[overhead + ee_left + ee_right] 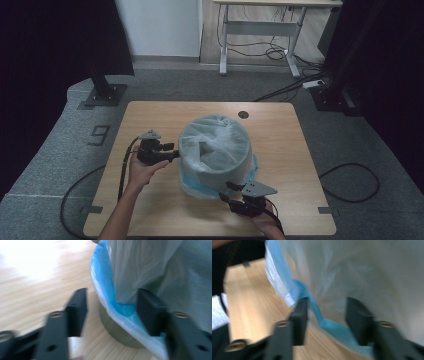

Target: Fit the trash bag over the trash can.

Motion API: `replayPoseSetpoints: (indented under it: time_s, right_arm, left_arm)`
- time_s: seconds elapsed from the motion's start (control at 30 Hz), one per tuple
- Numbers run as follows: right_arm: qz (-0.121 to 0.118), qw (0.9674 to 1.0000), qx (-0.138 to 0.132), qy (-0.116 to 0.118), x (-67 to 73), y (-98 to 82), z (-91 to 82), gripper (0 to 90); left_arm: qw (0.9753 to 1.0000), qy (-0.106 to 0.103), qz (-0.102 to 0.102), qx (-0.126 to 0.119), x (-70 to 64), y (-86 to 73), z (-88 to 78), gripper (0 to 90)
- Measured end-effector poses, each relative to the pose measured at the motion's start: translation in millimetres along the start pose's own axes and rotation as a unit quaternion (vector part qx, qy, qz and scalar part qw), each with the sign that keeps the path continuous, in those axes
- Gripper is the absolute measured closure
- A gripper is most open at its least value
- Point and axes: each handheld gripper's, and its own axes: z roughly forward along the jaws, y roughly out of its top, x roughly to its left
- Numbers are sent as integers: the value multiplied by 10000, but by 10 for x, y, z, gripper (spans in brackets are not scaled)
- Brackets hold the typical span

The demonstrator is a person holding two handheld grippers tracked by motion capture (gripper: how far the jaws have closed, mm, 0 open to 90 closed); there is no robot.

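A plastic bag (212, 150) is being fitted over a grey bin (220, 167), flanked by the left gripper (172, 156) and right gripper (229, 192), both released; its blue hem must be regripped next.

Wooden table (150, 210) under a bag-lined grey bin (216, 159).

My black grippers flank a grey bin (220, 167) lined with a translucent white bag (212, 140), blue-edged, on the light wood-grain table (280, 150).

Grey carpet floor (200, 87), white wall (160, 25), white-framed desk (260, 30) with tangled cables (272, 50) beneath, black curtains (50, 45) either side, dim light
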Motion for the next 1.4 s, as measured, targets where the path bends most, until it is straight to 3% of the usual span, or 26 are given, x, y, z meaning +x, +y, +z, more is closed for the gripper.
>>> replayPoseSetpoints:
  time_s: [0.07,0.13,0.37,0.47,0.53,0.63,0.8,0.93,1.07,1.1,1.3,1.4]
  right_arm:
    - [4,9999,-103,1,10,15,-75,375]
    - [67,9998,-189,-22,-5,8,-153,364]
    - [498,9974,-501,-150,-214,-79,-400,336]
    - [612,9962,-570,-254,-310,-129,-528,326]
    - [693,9954,-563,-335,-377,-178,-596,318]
    - [878,9936,-490,-505,-465,-256,-679,303]
    - [1130,9883,-483,-901,-585,-371,-836,299]
    - [1257,9852,-606,-994,-647,-398,-945,299]
    - [1348,9842,-608,-975,-672,-402,-977,299]
    - [1355,9841,-596,-980,-674,-402,-978,299]
    - [1302,9848,-607,-981,-670,-406,-983,326]
    - [1310,9845,-606,-994,-674,-408,-992,326]
  left_arm:
    - [9999,86,77,-83,11,-18,-105,299]
    - [9998,37,104,-183,31,-38,-178,281]
    - [9988,-27,333,-346,25,-27,-367,264]
    - [9972,-225,561,-434,-7,30,-470,269]
    - [9952,-501,667,-503,-23,83,-532,271]
    - [9943,-573,700,-559,-78,168,-583,266]
    - [9934,-670,737,-568,-224,302,-614,251]
    - [9933,-711,769,-485,-343,470,-612,261]
    - [9936,-632,849,-402,-463,628,-567,269]
    - [9924,-658,965,-384,-564,739,-528,270]
    - [9912,-642,1157,-104,-792,952,-340,273]
    - [9904,-672,1204,-25,-843,999,-274,282]
